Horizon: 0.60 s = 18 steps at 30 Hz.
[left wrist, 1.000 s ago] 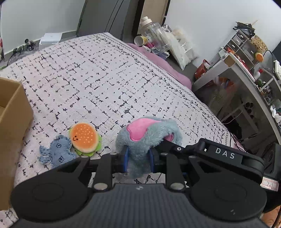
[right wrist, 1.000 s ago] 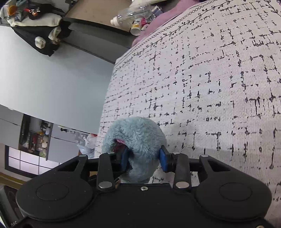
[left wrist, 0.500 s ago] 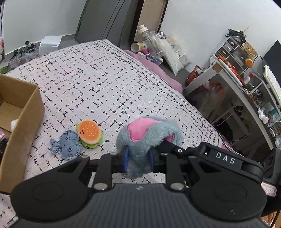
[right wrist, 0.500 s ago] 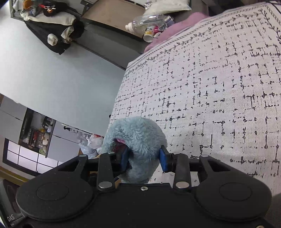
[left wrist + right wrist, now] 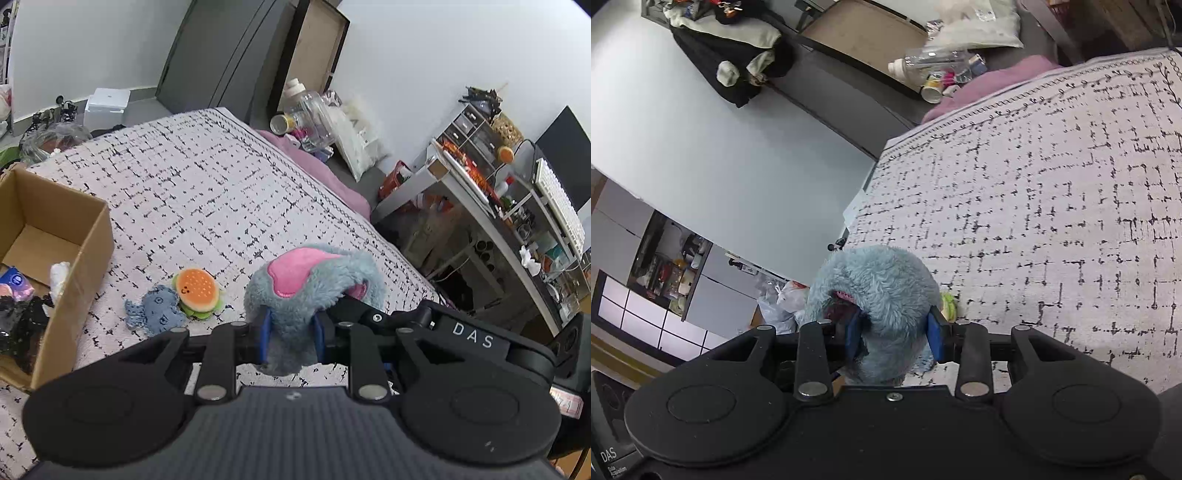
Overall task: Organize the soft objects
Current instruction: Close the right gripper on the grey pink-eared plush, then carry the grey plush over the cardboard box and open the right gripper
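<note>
Both grippers hold one fluffy grey-blue plush toy (image 5: 314, 280) with pink patches above the bed. My left gripper (image 5: 291, 338) is shut on one end of it. My right gripper (image 5: 894, 330) is shut on the other, rounded end (image 5: 882, 284). A burger plush (image 5: 197, 291) and a small blue plush (image 5: 155, 312) lie on the bedspread, left of the left gripper. An open cardboard box (image 5: 74, 251) with a few soft items inside stands at the far left.
The patterned bedspread (image 5: 207, 192) covers the bed; its right edge drops to the floor by a cluttered desk (image 5: 491, 206). Bottles and bags (image 5: 317, 122) sit beyond the bed's far corner. A green bit of the burger plush (image 5: 947, 304) peeks beside the right fingers.
Both grippers have risen and pulled back with the plush still held. The box interior and more of the room have come into view; the burger and blue plush look farther off.
</note>
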Each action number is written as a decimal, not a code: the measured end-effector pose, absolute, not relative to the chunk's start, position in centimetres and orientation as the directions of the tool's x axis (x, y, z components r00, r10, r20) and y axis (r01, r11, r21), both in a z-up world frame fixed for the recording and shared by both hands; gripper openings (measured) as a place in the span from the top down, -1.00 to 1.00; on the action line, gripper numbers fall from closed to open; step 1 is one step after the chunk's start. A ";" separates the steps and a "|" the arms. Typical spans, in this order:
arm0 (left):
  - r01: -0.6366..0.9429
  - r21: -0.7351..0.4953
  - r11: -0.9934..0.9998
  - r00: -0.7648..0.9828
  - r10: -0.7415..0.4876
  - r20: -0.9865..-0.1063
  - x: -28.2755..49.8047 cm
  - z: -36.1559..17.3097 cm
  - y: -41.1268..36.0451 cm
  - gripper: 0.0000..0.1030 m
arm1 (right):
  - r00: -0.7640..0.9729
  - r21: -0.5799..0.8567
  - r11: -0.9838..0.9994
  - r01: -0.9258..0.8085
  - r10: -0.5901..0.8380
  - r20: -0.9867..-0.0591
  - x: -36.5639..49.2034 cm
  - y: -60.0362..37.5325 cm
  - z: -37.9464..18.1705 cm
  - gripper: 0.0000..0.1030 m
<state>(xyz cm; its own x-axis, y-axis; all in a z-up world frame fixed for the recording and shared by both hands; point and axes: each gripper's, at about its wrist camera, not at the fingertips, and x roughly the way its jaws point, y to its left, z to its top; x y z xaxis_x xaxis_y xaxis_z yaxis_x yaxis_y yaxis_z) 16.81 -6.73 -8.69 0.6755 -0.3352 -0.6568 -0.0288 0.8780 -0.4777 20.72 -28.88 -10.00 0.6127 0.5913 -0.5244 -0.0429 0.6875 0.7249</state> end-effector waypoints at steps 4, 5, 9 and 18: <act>-0.034 -0.491 0.870 0.685 -0.338 -0.646 16.2 -8.2 -5.8 0.57 | 0.616 0.716 0.696 -0.054 0.587 -0.525 20.2 -28.0 -9.3 0.29; -0.035 -0.494 0.869 0.687 -0.338 -0.643 16.1 -8.1 -5.6 0.57 | 0.617 0.714 0.698 -0.056 0.586 -0.525 20.1 -27.8 -9.1 0.29; -0.039 -0.500 0.865 0.696 -0.336 -0.635 15.6 -7.7 -4.7 0.57 | 0.620 0.710 0.701 -0.066 0.586 -0.521 19.7 -26.8 -8.6 0.29; -0.060 -0.527 0.848 0.712 -0.333 -0.618 14.7 -7.0 -1.5 0.57 | 0.612 0.695 0.711 -0.110 0.599 -0.516 19.0 -23.9 -7.4 0.30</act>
<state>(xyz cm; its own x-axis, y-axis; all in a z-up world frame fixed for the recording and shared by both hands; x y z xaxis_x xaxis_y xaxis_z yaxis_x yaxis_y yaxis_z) 14.68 -1.48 -7.01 0.7124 -0.3333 -0.6176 -0.0597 0.8481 -0.5265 18.96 -23.94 -7.39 0.6123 0.5990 -0.5161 -0.1099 0.7109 0.6947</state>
